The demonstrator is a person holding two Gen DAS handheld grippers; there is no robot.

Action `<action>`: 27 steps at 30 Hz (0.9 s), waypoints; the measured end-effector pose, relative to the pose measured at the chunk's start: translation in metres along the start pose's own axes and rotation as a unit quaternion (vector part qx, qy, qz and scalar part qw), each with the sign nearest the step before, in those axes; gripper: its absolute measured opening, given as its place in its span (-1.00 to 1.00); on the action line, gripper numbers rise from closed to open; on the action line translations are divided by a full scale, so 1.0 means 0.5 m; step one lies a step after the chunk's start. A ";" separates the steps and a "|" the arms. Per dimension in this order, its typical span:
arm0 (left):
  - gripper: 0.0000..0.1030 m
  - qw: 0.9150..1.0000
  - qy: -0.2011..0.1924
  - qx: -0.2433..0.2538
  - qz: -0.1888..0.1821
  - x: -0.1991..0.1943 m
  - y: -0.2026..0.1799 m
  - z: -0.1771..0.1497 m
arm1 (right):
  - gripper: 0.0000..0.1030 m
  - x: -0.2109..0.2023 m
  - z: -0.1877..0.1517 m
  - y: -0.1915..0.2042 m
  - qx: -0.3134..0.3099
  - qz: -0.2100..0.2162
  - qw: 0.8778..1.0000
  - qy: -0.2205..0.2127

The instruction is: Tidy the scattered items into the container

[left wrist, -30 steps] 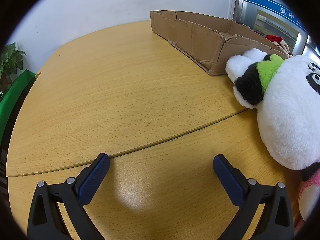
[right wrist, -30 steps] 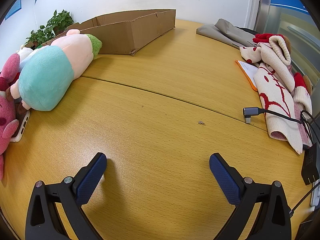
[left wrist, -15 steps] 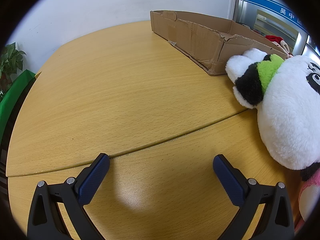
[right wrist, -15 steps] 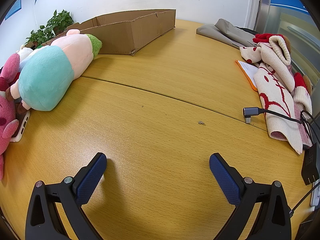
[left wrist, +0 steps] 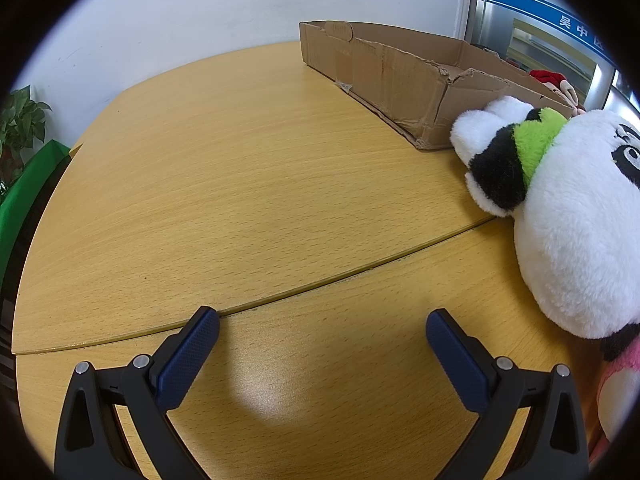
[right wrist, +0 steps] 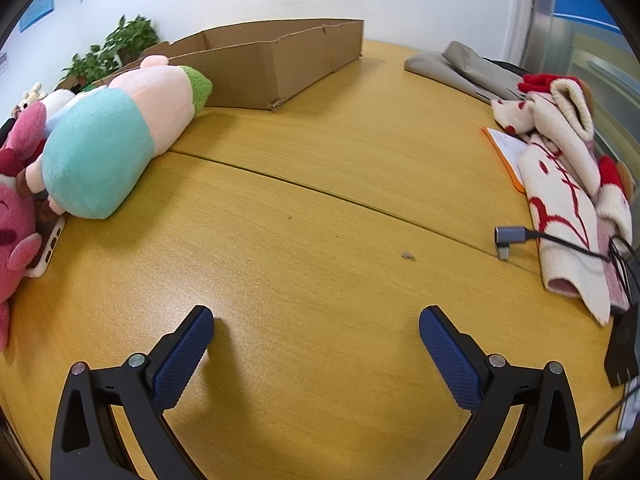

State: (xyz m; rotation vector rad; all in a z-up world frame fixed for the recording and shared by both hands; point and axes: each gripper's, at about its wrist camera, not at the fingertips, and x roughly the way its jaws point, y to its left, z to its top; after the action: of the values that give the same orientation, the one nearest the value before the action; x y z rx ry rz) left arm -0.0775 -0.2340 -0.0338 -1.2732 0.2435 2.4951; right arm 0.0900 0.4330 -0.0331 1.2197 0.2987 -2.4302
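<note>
A shallow cardboard box (left wrist: 400, 68) stands at the far side of the wooden table; it also shows in the right wrist view (right wrist: 276, 64). A white and black panda plush (left wrist: 568, 216) lies at the right of the left wrist view. A pink and teal plush (right wrist: 112, 140) lies by the box at the left of the right wrist view, next to a pink plush (right wrist: 12, 216). My left gripper (left wrist: 322, 324) is open and empty over bare table. My right gripper (right wrist: 316, 322) is open and empty, low over the table.
A white phone (right wrist: 48, 248) lies under the pink plush. A red and cream knitted cloth (right wrist: 560, 184), a grey cable plug (right wrist: 510, 238), an orange notebook (right wrist: 506, 150) and a grey folded cloth (right wrist: 460, 68) lie at the right. Green plants (right wrist: 116, 44) stand behind.
</note>
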 end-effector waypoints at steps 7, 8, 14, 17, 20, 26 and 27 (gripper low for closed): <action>1.00 1.000 0.000 -0.009 0.007 0.001 -0.008 0.006 | 1.00 -0.001 0.000 0.003 -0.002 0.000 1.000 0.000; 1.00 1.000 0.000 -0.010 0.008 0.002 -0.010 0.007 | 1.00 -0.001 0.001 0.003 -0.002 0.000 1.000 0.000; 1.00 1.000 0.000 -0.010 0.008 0.009 -0.010 0.006 | 1.00 0.002 0.007 -0.002 -0.003 0.000 1.000 0.001; 1.00 1.000 0.000 -0.010 0.008 0.009 -0.010 0.006 | 1.00 0.003 0.008 -0.003 -0.003 0.000 1.000 0.001; 1.00 1.000 0.000 -0.010 0.008 0.009 -0.010 0.007 | 1.00 0.003 0.009 -0.003 -0.003 0.000 1.000 0.001; 1.00 1.000 0.000 -0.010 0.008 0.009 -0.010 0.006 | 1.00 0.004 0.009 -0.003 -0.002 0.001 1.000 0.001; 1.00 1.000 0.000 -0.010 0.008 0.009 -0.010 0.006 | 1.00 0.005 0.010 -0.003 -0.003 0.001 1.000 0.001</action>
State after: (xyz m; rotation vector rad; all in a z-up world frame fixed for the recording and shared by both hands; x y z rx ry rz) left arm -0.0806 -0.2277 -0.0356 -1.2833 0.2303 2.5173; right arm 0.0847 0.4319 -0.0320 1.2198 0.3037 -2.4249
